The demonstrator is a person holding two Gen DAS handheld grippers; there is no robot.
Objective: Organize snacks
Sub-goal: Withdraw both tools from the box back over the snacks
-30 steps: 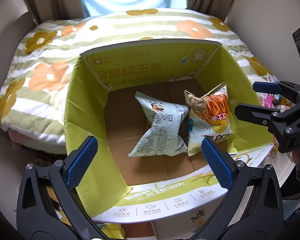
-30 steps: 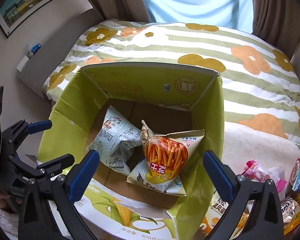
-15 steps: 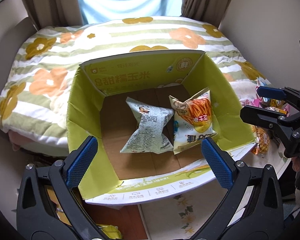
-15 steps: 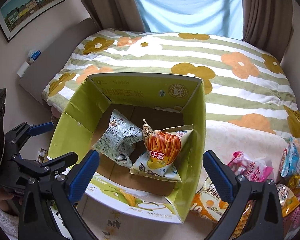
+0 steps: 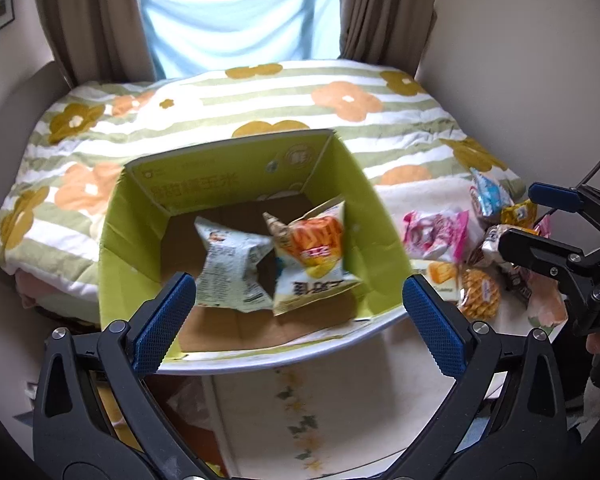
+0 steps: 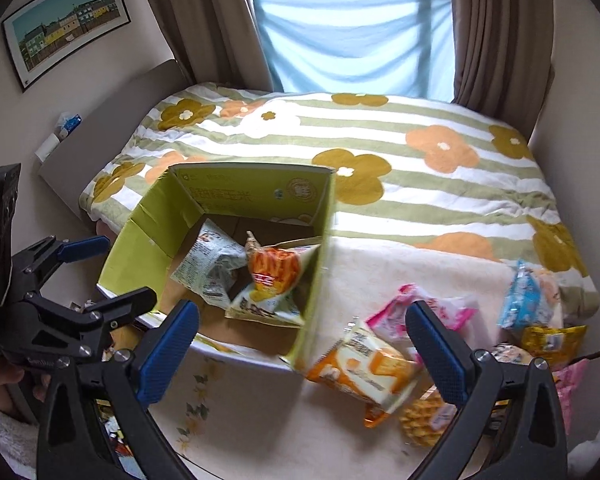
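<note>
An open green cardboard box (image 5: 132,240) (image 6: 148,220) stands on a white table and holds a pale printed bag (image 5: 230,268) (image 6: 208,268) and an orange fries bag (image 5: 314,256) (image 6: 274,276). Loose snacks lie right of the box: a pink bag (image 5: 436,236) (image 6: 404,312), an orange-white bag (image 6: 364,372), a waffle pack (image 5: 480,298) (image 6: 424,420), a blue bag (image 5: 490,198) (image 6: 526,302) and a yellow one (image 6: 552,340). My left gripper (image 5: 300,316) (image 6: 100,272) is open and empty above the box's near edge. My right gripper (image 6: 302,350) (image 5: 536,220) is open and empty above the box's right corner and the snack pile.
A bed with a striped floral blanket (image 5: 260,108) (image 6: 420,184) lies behind the table. A curtained window (image 6: 352,36) and walls close the far side. The white table (image 5: 340,392) has a floral print near its front edge. A framed picture (image 6: 64,28) hangs at the left.
Both grippers have pulled back and risen away from the box. The box looks smaller and the loose snack pile at the right has come into view. Both stay open.
</note>
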